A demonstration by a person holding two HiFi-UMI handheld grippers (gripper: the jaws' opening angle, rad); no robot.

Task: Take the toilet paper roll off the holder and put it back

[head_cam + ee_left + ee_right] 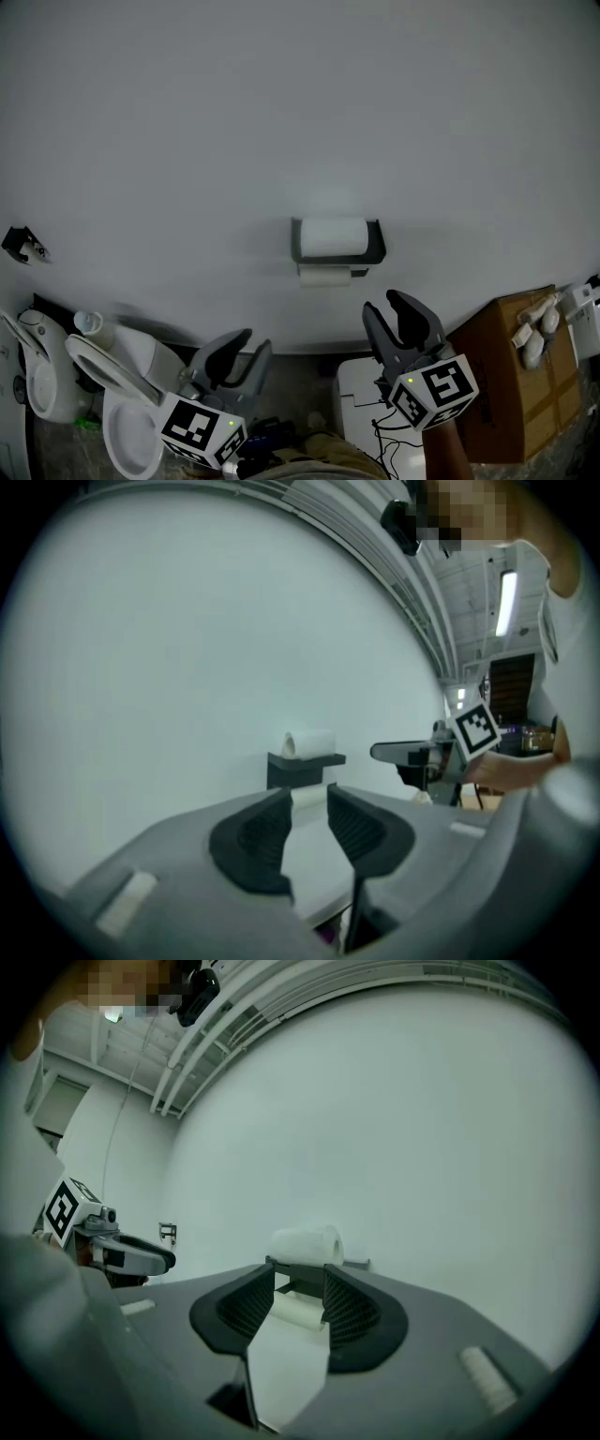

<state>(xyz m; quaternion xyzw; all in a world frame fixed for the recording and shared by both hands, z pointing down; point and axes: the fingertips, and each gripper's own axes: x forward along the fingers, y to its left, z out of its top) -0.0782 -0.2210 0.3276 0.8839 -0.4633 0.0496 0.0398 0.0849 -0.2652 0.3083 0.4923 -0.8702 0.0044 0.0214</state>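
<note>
approach step: the left tool (255,340) and right tool (382,303) stood open and empty, well short of the toilet paper roll (333,236) on the holder (376,248); the next move, i judged, was reaching the roll.

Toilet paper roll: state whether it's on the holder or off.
On. The roll sits atop the dark wall holder, more white paper hanging beneath.

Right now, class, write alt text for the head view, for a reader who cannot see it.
A dark toilet paper holder on a white wall carries an upper roll and a lower roll. Below it, the left gripper and right gripper point towards it, fingers apart and empty, not touching it.
</note>
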